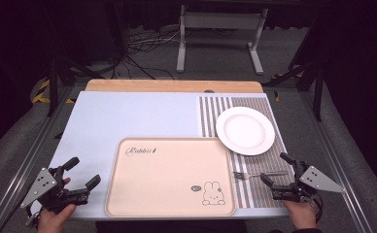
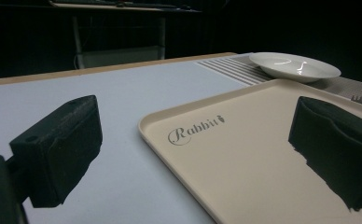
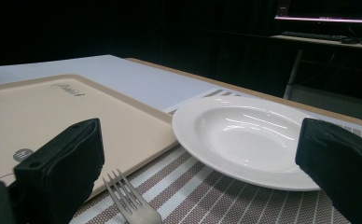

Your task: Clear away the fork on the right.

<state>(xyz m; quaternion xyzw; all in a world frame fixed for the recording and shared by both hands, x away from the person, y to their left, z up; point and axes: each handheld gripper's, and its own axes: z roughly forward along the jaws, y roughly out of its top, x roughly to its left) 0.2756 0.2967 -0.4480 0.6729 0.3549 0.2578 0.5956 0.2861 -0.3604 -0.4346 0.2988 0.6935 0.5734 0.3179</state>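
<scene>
A cream tray [image 1: 167, 160] with a rabbit drawing lies at the table's front middle, and it also fills the foreground [image 2: 244, 154] of the left gripper view. A white plate [image 1: 245, 130] rests on a striped placemat [image 1: 269, 189] at the right, its rim overlapping the tray's far right corner. A metal fork [image 1: 257, 174] lies on the mat in front of the plate. My left gripper [image 1: 82, 173] is open near the front left corner, left of the tray, holding nothing. My right gripper [image 1: 278, 168] is open just above the fork's handle end, with the fork's tines [image 3: 128, 198] low between its jaws.
The pale blue table top [image 1: 128, 116] has a wooden strip along its far edge [image 1: 172, 86]. Beyond it stand a metal frame [image 1: 220, 39] and loose cables [image 1: 138, 53] on the floor. Aluminium rails [image 1: 26, 160] run along both table sides.
</scene>
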